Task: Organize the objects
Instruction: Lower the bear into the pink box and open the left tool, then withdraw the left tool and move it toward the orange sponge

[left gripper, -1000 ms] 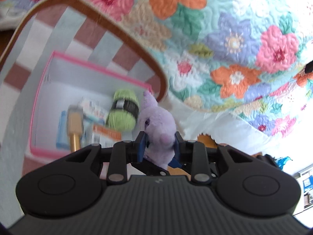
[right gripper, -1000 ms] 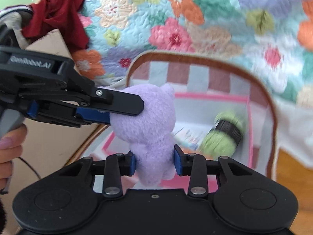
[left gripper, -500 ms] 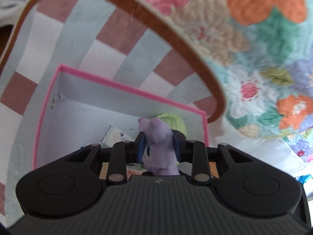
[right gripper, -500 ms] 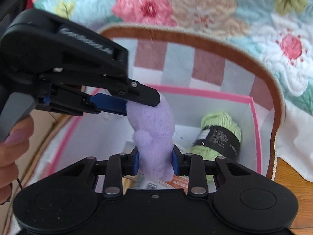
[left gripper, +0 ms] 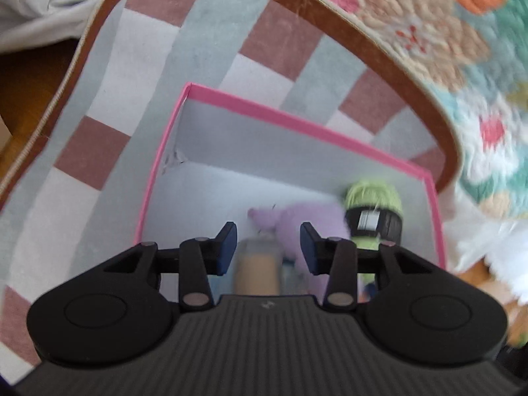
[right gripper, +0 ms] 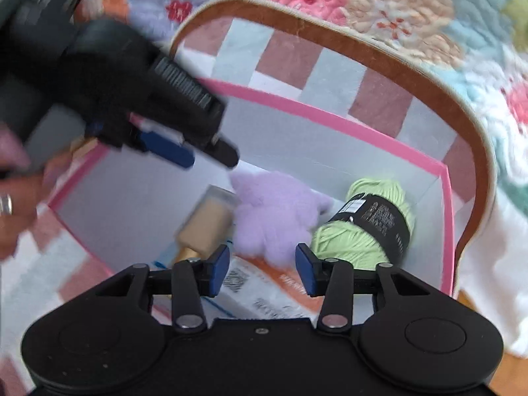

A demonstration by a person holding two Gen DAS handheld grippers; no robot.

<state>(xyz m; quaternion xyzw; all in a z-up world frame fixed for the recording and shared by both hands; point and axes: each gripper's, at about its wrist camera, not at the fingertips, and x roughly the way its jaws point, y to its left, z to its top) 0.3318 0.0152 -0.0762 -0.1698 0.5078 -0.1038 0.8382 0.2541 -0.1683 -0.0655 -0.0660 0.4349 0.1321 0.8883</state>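
both jaws just opened, empty — purple plush toy (right gripper: 274, 217) lies below

No wording can be read anywhere. The green yarn skein (right gripper: 366, 224), lower right of the right wrist view, wears a black band (right gripper: 379, 221) with a white barcode patch and pale print too small to make out. At bottom centre a white and orange package (right gripper: 264, 283) carries a QR-like square and blurred lines of lettering.
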